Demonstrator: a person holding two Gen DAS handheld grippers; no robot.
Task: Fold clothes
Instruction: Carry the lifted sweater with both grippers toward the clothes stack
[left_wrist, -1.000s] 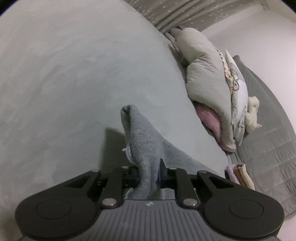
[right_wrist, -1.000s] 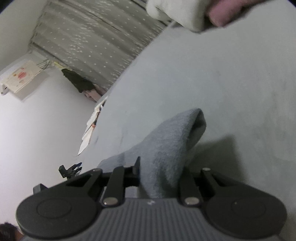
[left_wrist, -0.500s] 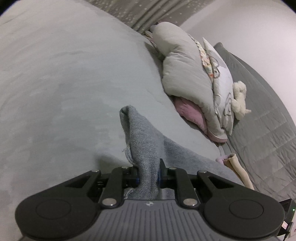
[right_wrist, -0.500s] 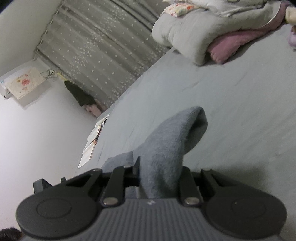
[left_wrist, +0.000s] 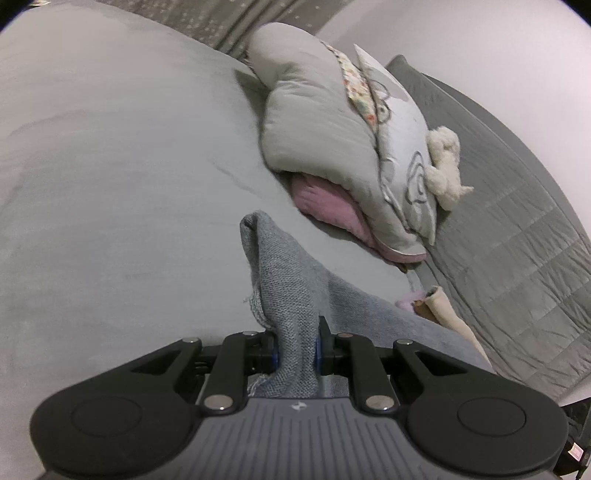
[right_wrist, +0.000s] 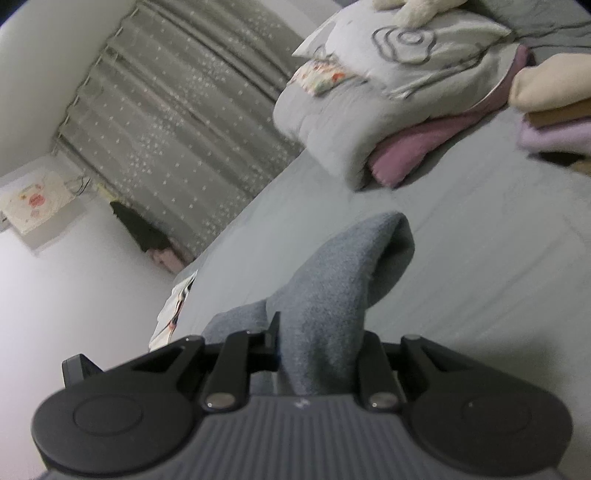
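Note:
A blue-grey knit garment (left_wrist: 280, 280) is held up over the grey bed sheet (left_wrist: 110, 166). My left gripper (left_wrist: 297, 349) is shut on a bunched corner of it, which sticks up past the fingers; the rest trails to the right. In the right wrist view my right gripper (right_wrist: 317, 354) is shut on another part of the same garment (right_wrist: 332, 291), whose fold pokes forward over the bed (right_wrist: 480, 277).
A folded grey duvet (left_wrist: 314, 110) with a pink blanket (left_wrist: 325, 203) under it, a patterned pillow and a cream plush toy (left_wrist: 445, 162) lie at the bed head. A stack of folded clothes (right_wrist: 554, 107) sits near the quilted headboard (left_wrist: 517, 240). Grey dotted curtains (right_wrist: 177, 122) hang behind.
Both grippers have lifted and tilted toward the bed head with the garment still held; the duvet, pillow and folded stack have come further into both views.

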